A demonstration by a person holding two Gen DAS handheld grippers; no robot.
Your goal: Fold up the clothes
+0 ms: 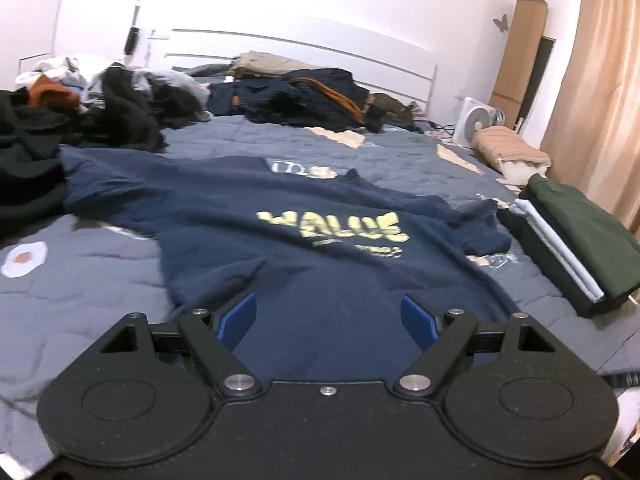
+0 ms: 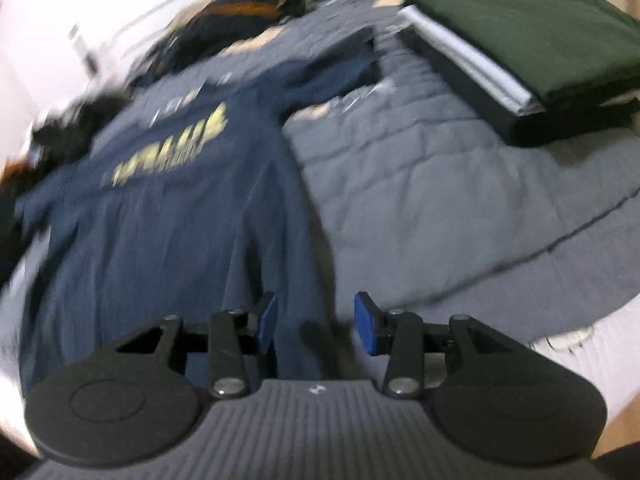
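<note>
Navy blue cotton T-shirt w/ yellow block lettering on the chest (image 1: 280, 236) lies spread flat on the grey-blue quilted bedspread (image 1: 92, 280), roughly mid-bed, hem toward the cameras, collar toward the headboard. Both short sleeves are out to the sides; right one is rumpled. Same shirt in the right wrist view (image 2: 160, 200), blurred, lettering unreadable there.

Left gripper (image 1: 328, 316), black w/ blue pads, sits over the shirt's lower hem area. Jaws stand wide apart, nothing between them but the fabric lying below; no grip on anything. Can't tell if the tips touch the cloth.

Right gripper (image 2: 316, 316), black links on a ribbed grey body, is over the shirt's right side edge, where navy fabric meets the bedspread. Jaws part-open, about half spread, nothing pinched between the pads.

To the right of the shirt, near the bed edge: neat stack of folded clothes (image 1: 576, 240), dark green piece on top, white one under it, black at the bottom. Apart from the shirt, not touching it.

Beyond the shirt, toward the white headboard (image 1: 304, 46): heap of unfolded dark clothes (image 1: 304, 100), and another jumble at far left incl. black and orange pieces (image 1: 60, 96). Small white fan (image 1: 476, 120) and peach curtain (image 1: 600, 92) on the right.
</note>
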